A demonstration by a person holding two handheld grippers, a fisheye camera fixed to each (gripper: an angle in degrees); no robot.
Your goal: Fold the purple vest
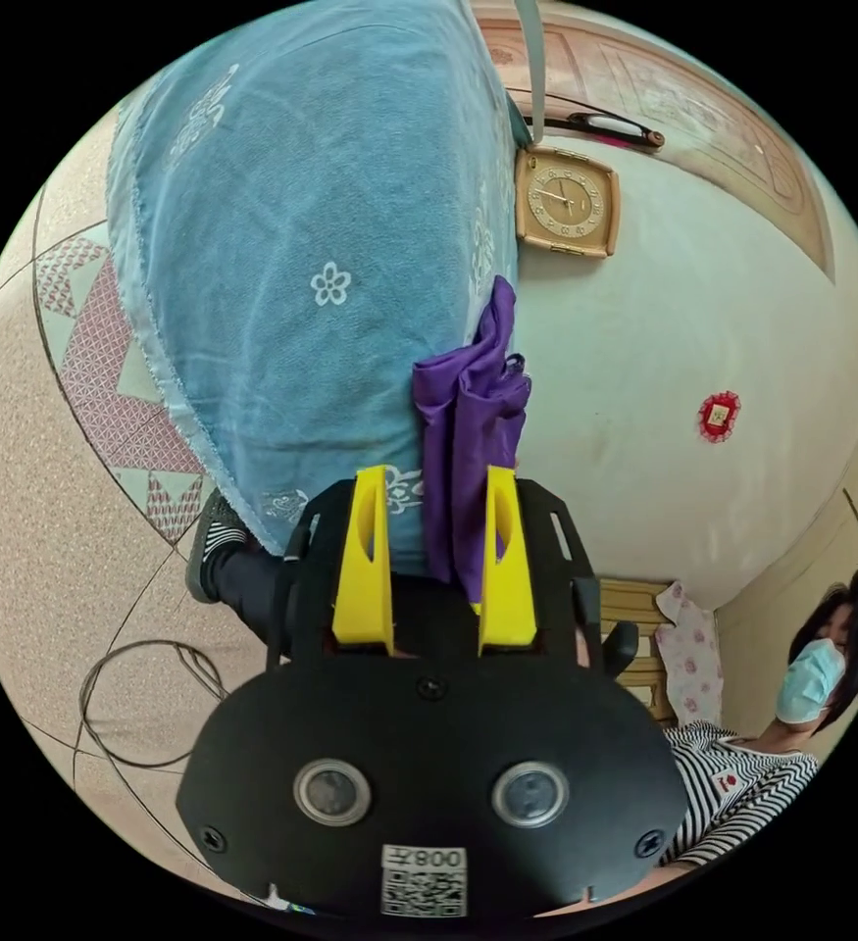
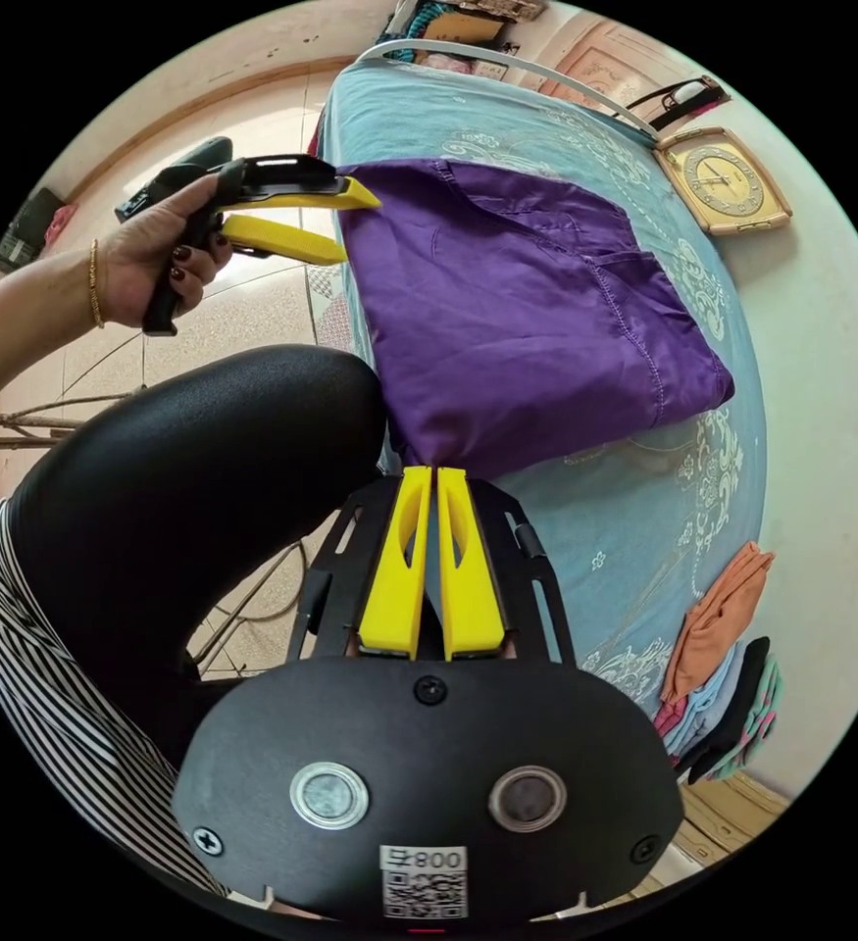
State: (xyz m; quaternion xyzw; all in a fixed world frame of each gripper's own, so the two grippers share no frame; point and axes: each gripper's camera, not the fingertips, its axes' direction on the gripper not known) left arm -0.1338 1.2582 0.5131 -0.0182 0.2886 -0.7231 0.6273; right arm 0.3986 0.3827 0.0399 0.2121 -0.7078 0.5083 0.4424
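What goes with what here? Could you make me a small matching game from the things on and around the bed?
Things:
1. vest
2. clock
3. right claw
4. clothes pile

States or places:
A. jaws shut on the vest's near edge
B. lying on the blue cover, purple, part folded
C. stacked near the bed's edge, an orange piece on top
D. leaning against the pale wall beside the bed

Pairs: 1-B, 2-D, 3-A, 4-C
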